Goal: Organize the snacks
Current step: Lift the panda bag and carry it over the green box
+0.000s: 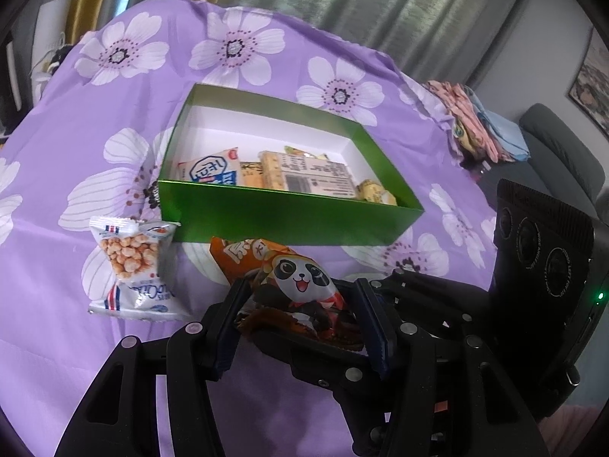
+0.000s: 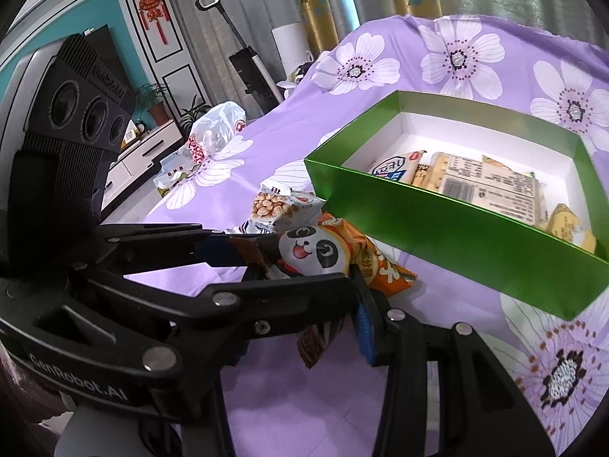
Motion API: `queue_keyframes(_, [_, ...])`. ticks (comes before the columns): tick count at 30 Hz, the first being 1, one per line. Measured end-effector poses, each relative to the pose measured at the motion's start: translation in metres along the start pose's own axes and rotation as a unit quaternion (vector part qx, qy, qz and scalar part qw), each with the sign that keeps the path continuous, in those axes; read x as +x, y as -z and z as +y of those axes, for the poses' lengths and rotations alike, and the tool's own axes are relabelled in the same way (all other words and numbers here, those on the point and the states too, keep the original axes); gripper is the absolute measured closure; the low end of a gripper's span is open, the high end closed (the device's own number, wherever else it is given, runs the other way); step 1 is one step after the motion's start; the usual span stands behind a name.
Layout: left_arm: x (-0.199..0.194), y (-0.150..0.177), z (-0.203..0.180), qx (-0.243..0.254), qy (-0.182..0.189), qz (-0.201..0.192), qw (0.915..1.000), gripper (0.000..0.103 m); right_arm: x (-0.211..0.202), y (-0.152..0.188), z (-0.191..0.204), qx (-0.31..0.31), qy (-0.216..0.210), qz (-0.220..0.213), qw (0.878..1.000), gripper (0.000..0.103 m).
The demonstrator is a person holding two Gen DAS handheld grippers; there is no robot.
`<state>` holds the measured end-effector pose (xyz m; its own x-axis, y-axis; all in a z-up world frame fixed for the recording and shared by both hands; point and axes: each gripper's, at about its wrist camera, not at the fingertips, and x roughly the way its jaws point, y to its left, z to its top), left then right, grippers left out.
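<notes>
two grippers share one crinkly orange foil panda packet (image 1: 300, 285), just in front of the box (image 1: 289, 221). the left gripper (image 1: 304, 316) has its ribbed black pads pressed on the packet's sides; the right gripper (image 2: 300, 289) pinches its lower end, jaws narrow. the box is a glossy green rectangular tray with a white card lining, holding flat packets against its near wall. left of the box's near corner lies a puffy white peanut bag (image 1: 133, 266). all rest on smooth purple floral cloth (image 1: 76, 114).
</notes>
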<state>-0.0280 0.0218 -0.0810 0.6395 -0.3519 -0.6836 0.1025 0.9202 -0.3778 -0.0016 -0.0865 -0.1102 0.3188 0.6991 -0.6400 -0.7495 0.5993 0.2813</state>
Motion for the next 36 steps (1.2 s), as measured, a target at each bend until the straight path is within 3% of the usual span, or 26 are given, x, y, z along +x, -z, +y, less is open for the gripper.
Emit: queue_keyframes(36, [-0.017,-0.004,-0.084,0.082,0.010,-0.012,0.9965,0.047,-0.081,0.016,-0.009,0.012,0.039,-0.075,0.996,0.058])
